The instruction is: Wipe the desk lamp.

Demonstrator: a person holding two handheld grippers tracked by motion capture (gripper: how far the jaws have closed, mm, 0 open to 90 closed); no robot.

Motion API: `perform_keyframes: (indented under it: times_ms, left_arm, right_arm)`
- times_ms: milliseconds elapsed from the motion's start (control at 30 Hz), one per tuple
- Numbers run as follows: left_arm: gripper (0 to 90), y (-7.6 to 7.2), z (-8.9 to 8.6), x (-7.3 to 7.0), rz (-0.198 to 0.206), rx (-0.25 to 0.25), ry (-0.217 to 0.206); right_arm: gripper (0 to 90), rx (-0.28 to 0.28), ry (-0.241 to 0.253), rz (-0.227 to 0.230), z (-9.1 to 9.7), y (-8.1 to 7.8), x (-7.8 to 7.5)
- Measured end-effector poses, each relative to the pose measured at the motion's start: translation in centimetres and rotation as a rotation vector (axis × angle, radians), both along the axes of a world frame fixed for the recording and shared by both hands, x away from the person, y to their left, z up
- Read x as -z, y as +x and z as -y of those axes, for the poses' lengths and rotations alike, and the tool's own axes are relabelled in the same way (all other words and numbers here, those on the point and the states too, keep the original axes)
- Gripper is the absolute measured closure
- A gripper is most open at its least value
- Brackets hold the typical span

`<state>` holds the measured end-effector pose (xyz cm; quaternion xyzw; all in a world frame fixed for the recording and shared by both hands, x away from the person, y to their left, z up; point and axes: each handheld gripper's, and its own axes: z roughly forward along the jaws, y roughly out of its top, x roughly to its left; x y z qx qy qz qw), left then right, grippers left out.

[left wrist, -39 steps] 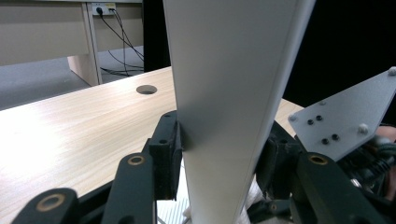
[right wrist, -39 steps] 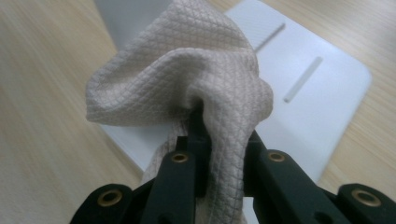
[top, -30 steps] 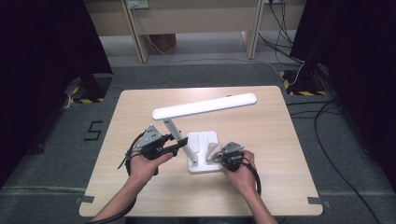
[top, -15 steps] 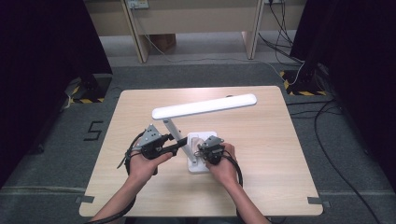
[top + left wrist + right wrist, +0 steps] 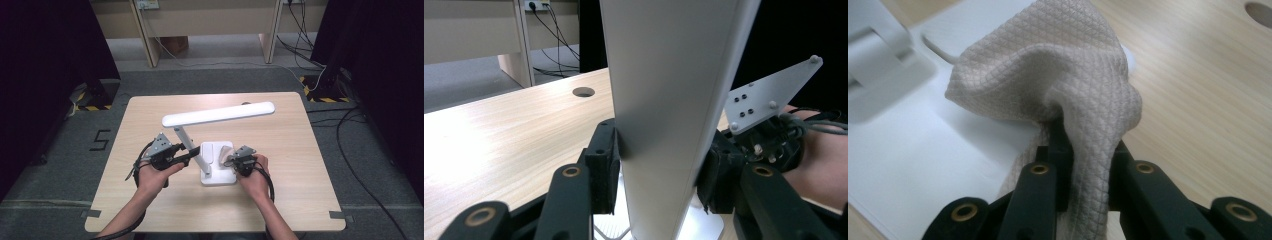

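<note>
Right gripper (image 5: 231,161), pinching a beige cloth (image 5: 1058,80), has slid left onto the lamp base (image 5: 220,176). Left gripper (image 5: 192,152) stays clamped on the lamp stem (image 5: 669,100), just left of it.

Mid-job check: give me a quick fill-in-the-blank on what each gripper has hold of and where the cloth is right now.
1. The left gripper is clamped on the lamp's white ____.
2. The right gripper pinches a beige ____.
3. The cloth lies over the lamp's white ____.
4. The lamp stands on a ____ table.

Missing words: arm; cloth; base; wooden
</note>
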<state>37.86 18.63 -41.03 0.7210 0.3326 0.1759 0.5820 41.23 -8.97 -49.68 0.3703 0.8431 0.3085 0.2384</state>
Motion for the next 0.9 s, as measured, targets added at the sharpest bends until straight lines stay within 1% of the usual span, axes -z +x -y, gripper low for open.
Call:
perform_keyframes:
  times_ms: [33, 67, 133, 200, 267, 300, 367, 433, 467, 500, 533, 567, 600, 667, 733, 767, 867, 900]
  left_arm:
    - [57.4, 0.0, 0.0, 0.0, -0.001, -0.002, 0.0]
    - [57.5, 0.0, 0.0, 0.0, 0.001, -0.004, 0.001]
    - [57.6, 0.0, 0.0, 0.0, 0.001, -0.007, -0.001]
    - [57.7, 0.0, 0.0, 0.0, 0.0, -0.009, 0.001]
    - [57.8, 0.0, 0.0, 0.0, -0.001, -0.011, -0.001]
    - [57.9, 0.0, 0.0, 0.0, -0.001, -0.012, -0.002]
    - [57.9, 0.0, 0.0, 0.0, -0.001, -0.013, -0.002]
    - [57.9, 0.0, 0.0, 0.0, -0.002, -0.014, -0.002]
    - [58.0, 0.0, 0.0, 0.0, -0.002, -0.013, 0.0]
    - [57.9, 0.0, 0.0, 0.0, -0.002, -0.012, 0.0]
    - [57.9, 0.0, -0.1, 0.0, -0.003, -0.012, 0.0]
    - [57.9, 0.0, -0.1, 0.0, -0.002, -0.012, -0.001]
    - [57.9, 0.0, 0.0, 0.0, -0.002, -0.012, 0.0]
    - [57.9, 0.0, 0.0, 0.0, 0.001, -0.013, 0.005]
    - [58.0, 0.0, 0.0, 0.0, 0.0, -0.013, 0.003]
    - [58.0, 0.0, 0.0, 0.0, -0.001, -0.013, 0.003]
    - [58.0, 0.0, 0.0, -0.1, -0.003, -0.014, 0.006]
    - [58.0, 0.0, 0.0, -0.1, -0.004, -0.014, 0.004]
  right_arm:
    - [80.9, 0.016, -0.011, -0.002, 0.4, 0.0, 0.0]
    - [81.0, 0.026, -0.007, -0.006, 0.7, 0.1, 0.0]
    - [80.9, 0.039, 0.008, 0.006, 0.8, 0.2, -0.4]
    - [80.9, 0.028, 0.031, 0.022, 0.3, 0.5, -1.0]
    - [80.9, 0.003, 0.068, 0.03, -0.8, 1.1, -1.6]
    - [80.8, -0.011, 0.076, 0.036, -1.4, 1.4, -1.9]
    - [80.8, -0.052, 0.064, 0.046, -2.9, 2.1, -2.3]
    - [80.8, -0.09, 0.056, 0.039, -4.3, 2.8, -2.2]
    - [80.8, -0.09, 0.057, 0.024, -4.9, 2.9, -2.1]
    - [80.8, -0.109, 0.052, 0.027, -5.3, 3.3, -2.0]
    - [80.9, -0.123, 0.052, 0.018, -5.7, 3.5, -1.7]
    - [80.9, -0.121, 0.052, 0.007, -6.0, 3.5, -1.6]
    - [80.9, -0.131, 0.04, 0.009, -6.1, 3.6, -1.3]
    - [81.0, -0.132, 0.03, -0.006, -6.2, 3.8, -0.8]
    - [81.0, -0.123, 0.037, -0.012, -6.1, 3.8, -0.4]
    - [81.0, -0.122, 0.037, -0.012, -6.0, 3.8, -0.3]
    - [81.0, -0.117, 0.006, -0.013, -5.5, 3.8, -0.4]
    - [81.0, -0.11, 0.004, -0.014, -5.3, 3.8, -0.4]
